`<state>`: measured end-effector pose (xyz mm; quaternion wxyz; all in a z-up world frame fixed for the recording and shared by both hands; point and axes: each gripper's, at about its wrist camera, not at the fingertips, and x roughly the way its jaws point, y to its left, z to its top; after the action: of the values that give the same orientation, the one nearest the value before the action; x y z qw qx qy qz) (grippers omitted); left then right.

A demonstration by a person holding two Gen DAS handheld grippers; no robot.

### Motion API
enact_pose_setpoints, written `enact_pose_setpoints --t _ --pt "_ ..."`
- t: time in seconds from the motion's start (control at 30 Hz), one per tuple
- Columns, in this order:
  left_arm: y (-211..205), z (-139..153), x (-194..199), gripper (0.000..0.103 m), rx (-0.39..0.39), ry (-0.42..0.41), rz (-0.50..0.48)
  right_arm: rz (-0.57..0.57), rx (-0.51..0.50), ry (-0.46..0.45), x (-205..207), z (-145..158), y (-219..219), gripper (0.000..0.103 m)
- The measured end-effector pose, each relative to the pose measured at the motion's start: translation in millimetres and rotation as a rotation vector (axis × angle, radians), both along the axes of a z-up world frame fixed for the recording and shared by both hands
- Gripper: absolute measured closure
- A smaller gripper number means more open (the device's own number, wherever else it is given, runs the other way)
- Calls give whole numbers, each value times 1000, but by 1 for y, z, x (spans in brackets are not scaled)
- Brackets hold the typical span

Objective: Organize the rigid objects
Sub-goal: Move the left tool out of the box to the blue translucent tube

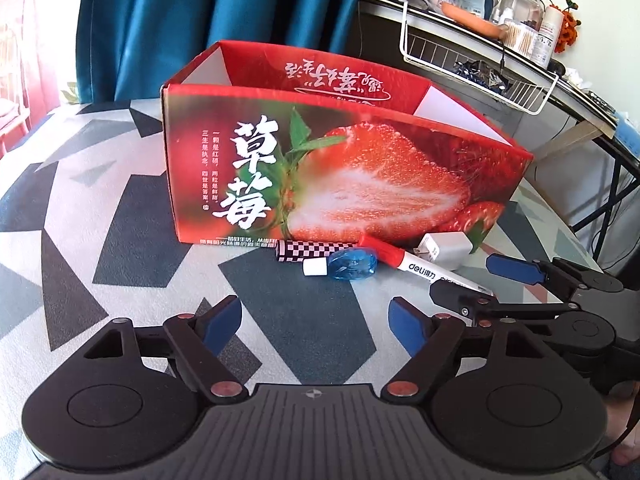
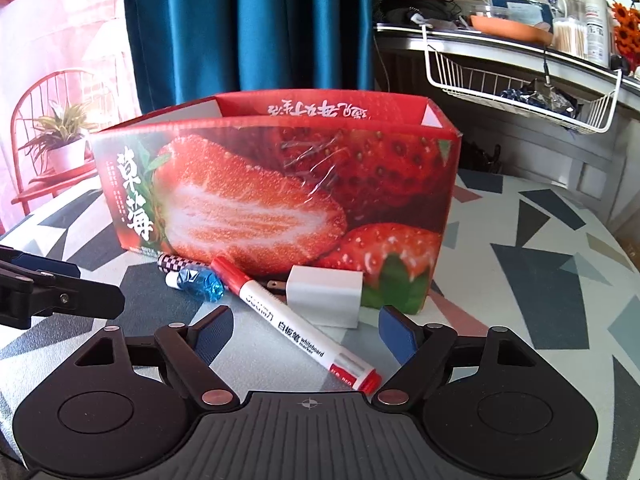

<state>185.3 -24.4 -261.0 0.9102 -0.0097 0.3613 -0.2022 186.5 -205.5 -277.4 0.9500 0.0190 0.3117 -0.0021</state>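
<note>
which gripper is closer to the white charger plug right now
Right. The right gripper sits just in front of the white charger plug, open, with the whiteboard marker between its fingers. The left gripper is farther off to the left, facing the small blue bottle.

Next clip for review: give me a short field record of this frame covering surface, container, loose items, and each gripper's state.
surface: table with a geometric-pattern cloth
container: open strawberry box, upright, nothing visible inside
loose items: whiteboard marker, white charger plug, blue bottle, checkered tube, all on the cloth in front of the box
left gripper: open, nothing between the fingers, aimed at the blue bottle
right gripper: open, marker lies between the fingers, not gripped
</note>
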Motion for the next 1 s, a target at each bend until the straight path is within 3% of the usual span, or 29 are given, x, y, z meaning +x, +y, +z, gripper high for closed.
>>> enact_pose_setpoints --t 0.2,0.53,0.77,1.0 --pt "1 -1 0 23 5 8 19 15 4 7 2 0 2 30" --pt "-14 -2 23 28 -63 45 16 -11 28 10 5 0 -6 32" --pt "-40 -8 41 30 -54 61 25 -86 144 7 15 7 -30 39" --pt "-50 -13 45 30 -33 59 34 -120 206 6 27 4 -38 39"
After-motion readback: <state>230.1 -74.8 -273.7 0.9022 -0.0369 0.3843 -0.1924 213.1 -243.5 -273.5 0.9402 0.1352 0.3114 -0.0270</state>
